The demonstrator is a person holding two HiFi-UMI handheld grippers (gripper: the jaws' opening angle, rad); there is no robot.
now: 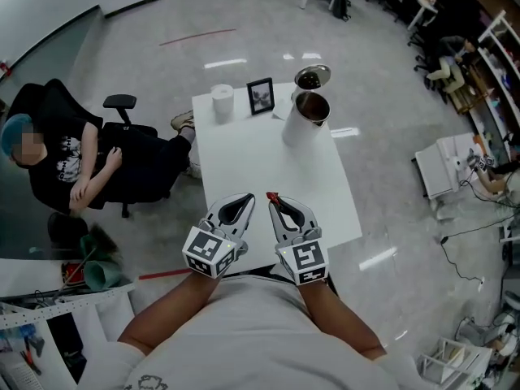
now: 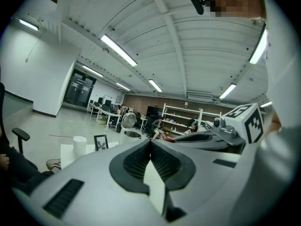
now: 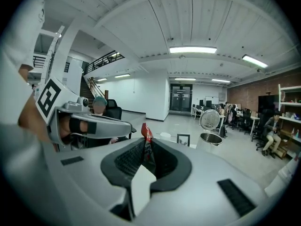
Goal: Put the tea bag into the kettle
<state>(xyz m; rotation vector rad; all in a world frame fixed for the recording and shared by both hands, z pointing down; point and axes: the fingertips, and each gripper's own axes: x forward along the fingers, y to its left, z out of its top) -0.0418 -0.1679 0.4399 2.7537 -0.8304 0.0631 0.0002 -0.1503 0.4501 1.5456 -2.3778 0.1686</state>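
Open-plan office, glossy floor, one white table below me. Both grippers hover over its near edge.

- Right gripper: jaws pinching the red tea bag; only its top edge pokes out above the pads.
- Left gripper: jaws pressed together, nothing in them.
- Kettle: far right corner, lid flipped up, mouth open. Well apart from the bag.

Risks:
- The pinch looks thin, so a fast reach across could let the bag slip out short of the mouth.
- The raised lid sits behind the opening. Overshoot and I clip it.
- Photo frame and paper roll stand along the far edge near the kettle, so a wide swing knocks them.

Can't make out:
- how much bag hangs below the pads
- any string or tag
- what's inside the kettle
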